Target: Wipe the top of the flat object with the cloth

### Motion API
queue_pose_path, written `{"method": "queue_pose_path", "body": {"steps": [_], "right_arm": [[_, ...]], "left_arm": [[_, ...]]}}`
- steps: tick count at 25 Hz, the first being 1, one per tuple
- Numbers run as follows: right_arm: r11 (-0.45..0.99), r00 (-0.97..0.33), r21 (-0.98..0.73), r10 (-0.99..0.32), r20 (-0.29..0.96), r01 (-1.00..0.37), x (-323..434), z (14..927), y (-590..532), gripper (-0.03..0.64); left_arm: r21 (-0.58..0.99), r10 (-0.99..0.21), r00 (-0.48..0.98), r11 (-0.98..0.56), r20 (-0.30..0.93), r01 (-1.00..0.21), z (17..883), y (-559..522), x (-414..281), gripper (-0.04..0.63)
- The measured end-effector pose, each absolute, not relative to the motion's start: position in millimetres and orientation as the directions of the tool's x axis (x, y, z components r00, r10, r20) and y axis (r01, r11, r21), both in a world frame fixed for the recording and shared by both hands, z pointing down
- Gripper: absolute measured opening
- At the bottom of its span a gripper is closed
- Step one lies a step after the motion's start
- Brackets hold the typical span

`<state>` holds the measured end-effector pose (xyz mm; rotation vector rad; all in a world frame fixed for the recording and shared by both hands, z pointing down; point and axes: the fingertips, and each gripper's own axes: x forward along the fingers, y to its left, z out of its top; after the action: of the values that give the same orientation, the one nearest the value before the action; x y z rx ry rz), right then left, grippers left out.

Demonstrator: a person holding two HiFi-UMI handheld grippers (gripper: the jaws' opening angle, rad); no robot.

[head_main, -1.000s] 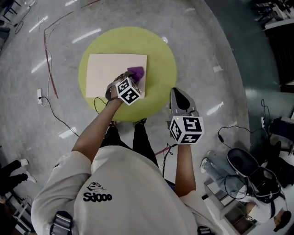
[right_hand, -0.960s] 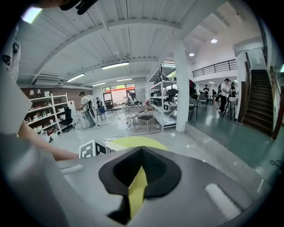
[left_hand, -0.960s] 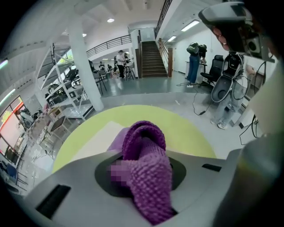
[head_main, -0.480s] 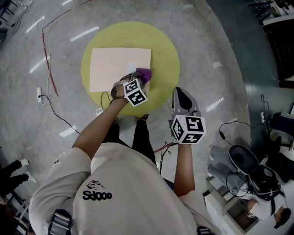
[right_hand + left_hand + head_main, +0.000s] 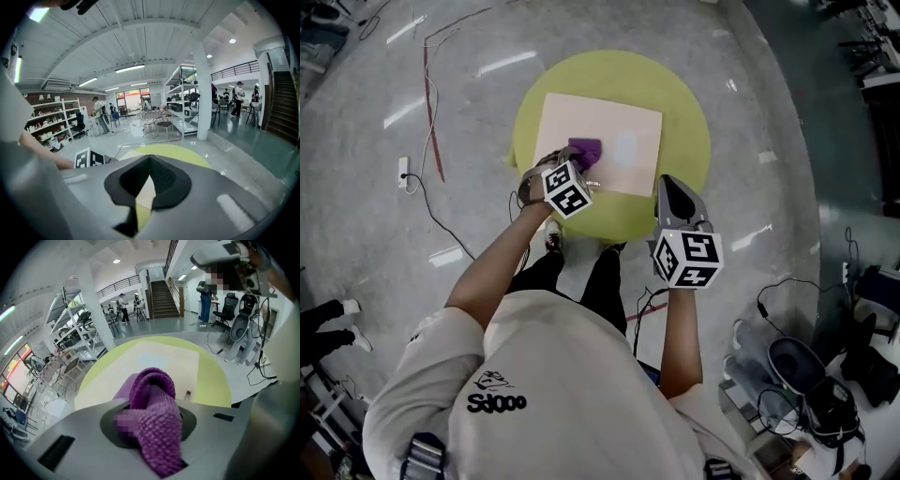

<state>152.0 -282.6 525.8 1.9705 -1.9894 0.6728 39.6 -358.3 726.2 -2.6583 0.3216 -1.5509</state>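
A beige flat board [image 5: 623,141] lies on a round yellow-green table [image 5: 684,112]. My left gripper [image 5: 578,161] is shut on a bunched purple knitted cloth [image 5: 585,150], which rests on the near left part of the board. In the left gripper view the cloth [image 5: 154,413] fills the space between the jaws, with the board [image 5: 159,359] beyond it. My right gripper [image 5: 673,187] hangs over the table's near right edge, off the board. Its jaws meet at the tips [image 5: 149,158] and hold nothing.
Grey polished floor surrounds the table. A red cable [image 5: 431,94], a power strip [image 5: 403,171] and a black cable [image 5: 450,230] lie to the left. An office chair [image 5: 797,361] and cables are at the lower right. The person's feet [image 5: 553,234] are by the table's near edge.
The left gripper has slid the cloth leftward over the board, from its near right corner to the near left part. The right gripper has stayed at the table's near right edge.
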Motion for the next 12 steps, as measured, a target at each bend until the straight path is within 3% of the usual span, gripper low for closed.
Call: {"method": "queue_pose_path", "body": {"steps": [4, 12], "right_arm": [[-0.018, -0.059, -0.147, -0.862, 0.503, -0.989, 169, 550, -329, 0.011], [0.104, -0.156, -0.131, -0.854, 0.497, -0.986, 96, 523, -321, 0.011]], "left_arm": [[-0.147, -0.222, 0.451, -0.970, 0.864, -0.196, 748, -410, 39, 0.072], [-0.145, -0.281, 0.388, -0.928, 0.878, -0.344, 723, -386, -66, 0.072]]}}
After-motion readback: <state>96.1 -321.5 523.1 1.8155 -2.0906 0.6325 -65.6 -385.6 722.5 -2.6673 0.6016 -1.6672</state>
